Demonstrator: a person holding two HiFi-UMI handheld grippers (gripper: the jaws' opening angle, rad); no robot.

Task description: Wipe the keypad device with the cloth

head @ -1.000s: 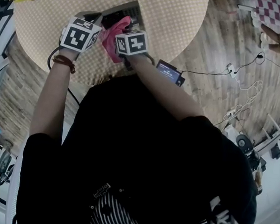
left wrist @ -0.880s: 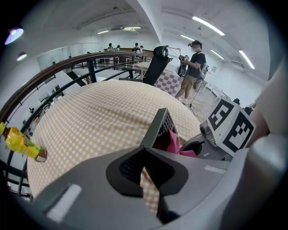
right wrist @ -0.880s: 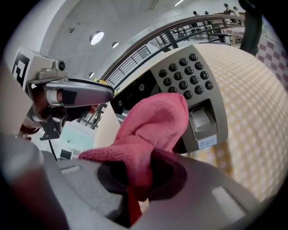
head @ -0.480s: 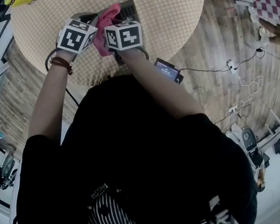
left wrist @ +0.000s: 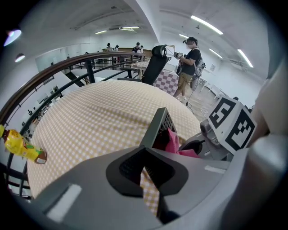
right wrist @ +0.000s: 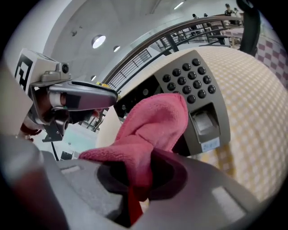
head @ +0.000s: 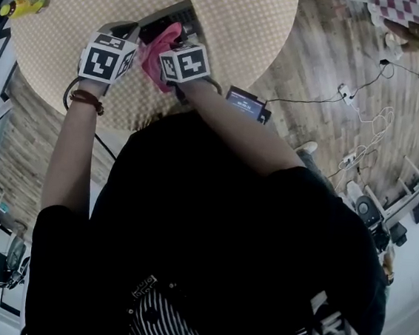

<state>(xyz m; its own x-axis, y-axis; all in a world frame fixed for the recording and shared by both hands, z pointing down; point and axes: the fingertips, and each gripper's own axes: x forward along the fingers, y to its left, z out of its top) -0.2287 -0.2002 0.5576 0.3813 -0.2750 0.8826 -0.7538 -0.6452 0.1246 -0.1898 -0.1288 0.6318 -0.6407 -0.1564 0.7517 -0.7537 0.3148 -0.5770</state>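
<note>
Right tool (right wrist: 135, 184) w/ cloth (right wrist: 153, 121) has shifted left across keypad device (right wrist: 204, 105) vs. 1 s ago; now close beside left tool (left wrist: 146, 168). Table (head: 231, 31): round, checked cover. Device: rigid grey box near table edge, appears tilted up, left tool clamped on its edge. Prob. light and hard; smooth casing may slip, so best gripped by bare rim, not keys. Cloth: pink, soft, limp. Right tool is shut on one bunched end; free fold drapes on device face beside keys.
</note>
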